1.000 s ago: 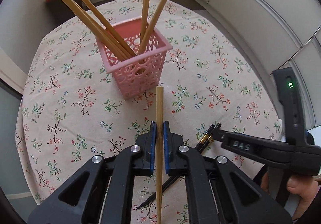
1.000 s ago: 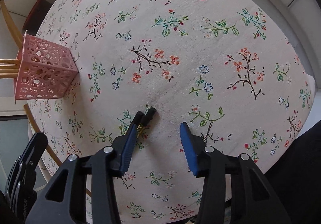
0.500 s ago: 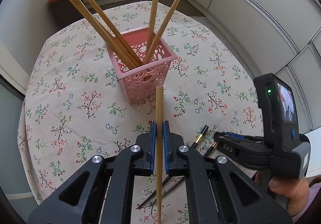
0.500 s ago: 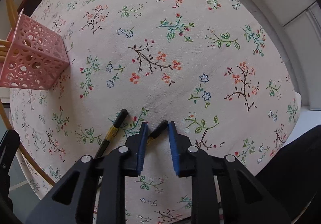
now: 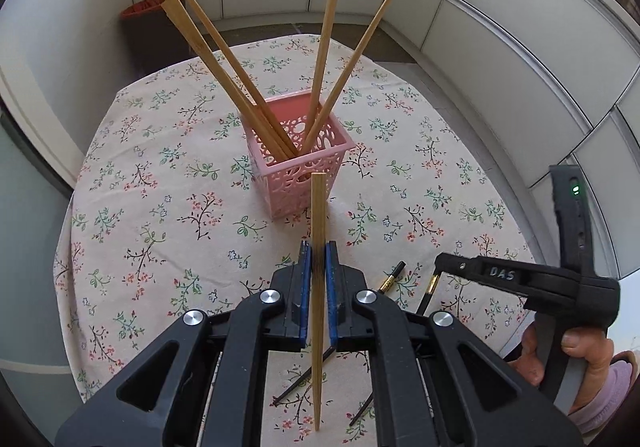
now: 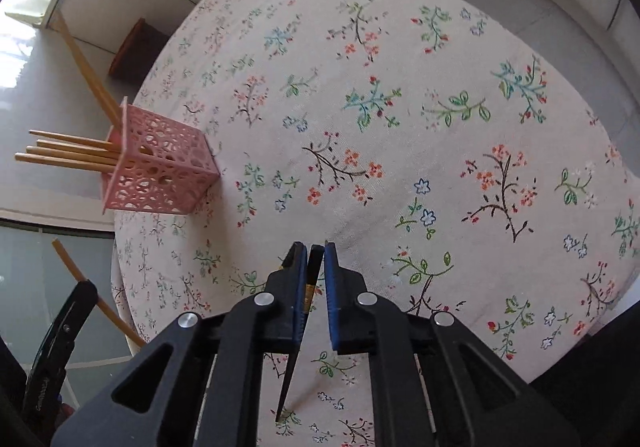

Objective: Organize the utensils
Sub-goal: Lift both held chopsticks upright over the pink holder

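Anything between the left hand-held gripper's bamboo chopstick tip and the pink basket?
No. In the left wrist view the chopstick in the left hand-held gripper points at the basket; only bare tablecloth shows between them.

The left gripper [image 5: 316, 267] hides the middle of both black chopsticks [image 5: 394, 274], and the pink basket [image 5: 298, 163] hides the bamboo chopsticks' [image 5: 224, 63] lower ends

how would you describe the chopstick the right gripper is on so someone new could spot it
On the floral tablecloth, look at the near edge, well in front of the pink basket of bamboo chopsticks. Two black chopsticks with gold bands lie there; the one meant sits between the right gripper fingers. Its twin lies free just to its left.
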Tool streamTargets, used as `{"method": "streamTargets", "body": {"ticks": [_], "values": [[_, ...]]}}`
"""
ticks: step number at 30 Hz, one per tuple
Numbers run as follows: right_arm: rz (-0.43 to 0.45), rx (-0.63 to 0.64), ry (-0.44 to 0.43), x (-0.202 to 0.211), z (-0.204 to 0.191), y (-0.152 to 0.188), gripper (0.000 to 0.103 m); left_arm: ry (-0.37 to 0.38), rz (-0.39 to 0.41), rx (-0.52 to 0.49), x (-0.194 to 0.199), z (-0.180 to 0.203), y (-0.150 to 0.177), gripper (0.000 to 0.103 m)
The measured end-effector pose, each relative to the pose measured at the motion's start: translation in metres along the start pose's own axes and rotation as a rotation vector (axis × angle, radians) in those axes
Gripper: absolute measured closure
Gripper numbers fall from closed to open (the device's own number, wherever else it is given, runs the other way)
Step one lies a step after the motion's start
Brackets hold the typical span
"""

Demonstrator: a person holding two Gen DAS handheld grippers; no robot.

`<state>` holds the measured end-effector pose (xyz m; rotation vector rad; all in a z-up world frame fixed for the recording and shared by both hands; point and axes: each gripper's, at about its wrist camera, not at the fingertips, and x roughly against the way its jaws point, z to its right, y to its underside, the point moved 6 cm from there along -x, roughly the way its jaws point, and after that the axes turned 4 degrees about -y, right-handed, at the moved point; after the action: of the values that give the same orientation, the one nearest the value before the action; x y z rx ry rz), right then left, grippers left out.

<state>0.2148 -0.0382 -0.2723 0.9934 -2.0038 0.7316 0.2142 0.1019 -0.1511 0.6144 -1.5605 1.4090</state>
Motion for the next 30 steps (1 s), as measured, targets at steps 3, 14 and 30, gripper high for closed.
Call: {"method": "streamTargets", "body": {"ticks": [3,14,30], "values": [[0.086,0.088,-0.031,0.038,-0.019,0.000,0.095,0.005,0.046,0.016,0.016,0.000,-0.001,0.097],[0.314,0.413,-0.074,0.161,-0.062,0.020,0.096,0.027,0.235,0.089,0.089,0.003,-0.009,0.097],[0.449,0.481,-0.155,0.254,-0.105,-0.021,0.096,-0.032,0.342,0.088,0.146,0.007,-0.058,0.097]]}}
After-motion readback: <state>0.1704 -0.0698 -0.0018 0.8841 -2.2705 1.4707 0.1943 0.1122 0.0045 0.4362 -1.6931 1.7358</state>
